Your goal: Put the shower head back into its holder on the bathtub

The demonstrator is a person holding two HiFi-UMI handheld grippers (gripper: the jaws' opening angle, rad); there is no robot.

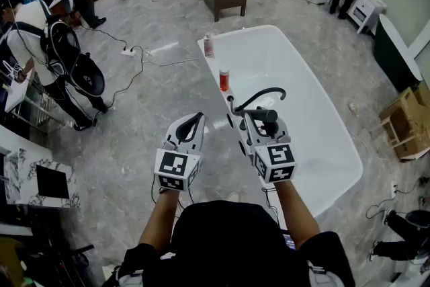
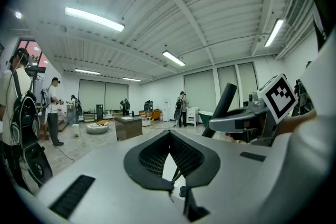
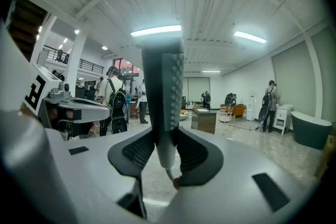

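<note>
Right gripper view: my right gripper [image 3: 166, 140] is clamped on the shower head [image 3: 164, 89] — it stands upright between the pads, nozzle face turned right. Left gripper view: my left gripper [image 2: 169, 134] has its jaws together, with nothing between them. Head view: the right gripper holds the shower head over the near rim of the bathtub [image 1: 322, 144] — the left is beside it, over the floor. The hose [image 1: 259, 95] arcs toward that rim. A red bottle [image 1: 224, 79] stands farther along.

Glossy, smooth white bathtub [image 1: 302, 84] — polished grey marble-look floor [image 1: 134, 144] — matt dark shower head [image 3: 163, 86], its face dimpled.
</note>
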